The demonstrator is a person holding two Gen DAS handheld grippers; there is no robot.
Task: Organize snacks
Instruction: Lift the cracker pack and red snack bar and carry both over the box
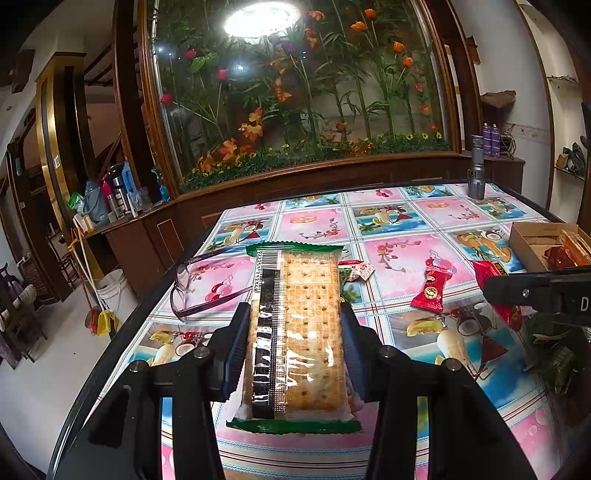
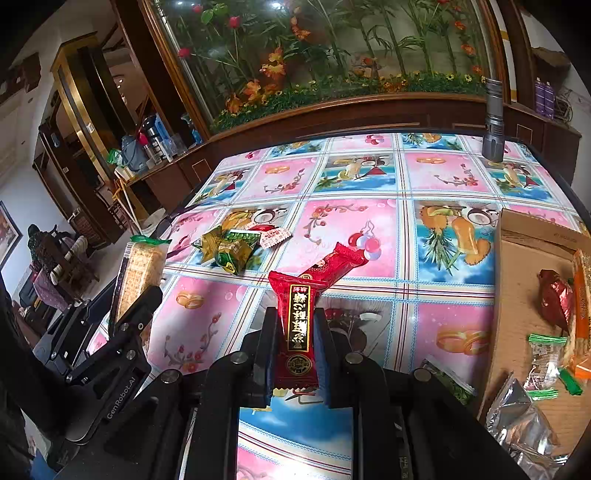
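Glass case (image 1: 295,92) of fake flowers in dark wood frame behind desk (image 1: 406,221), bright lamp (image 1: 262,18) reflected; white walls, pale floor (image 1: 55,369), sideboard (image 1: 129,229) left.

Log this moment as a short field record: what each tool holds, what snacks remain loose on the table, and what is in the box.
left tool: shut on cracker pack, lifted over the table
right tool: shut on red snack bar
loose on table: second red bar, green packets, small white-red wrapper
cardboard box: at right edge, several snacks inside
non-snack items: eyeglasses, grey flashlight
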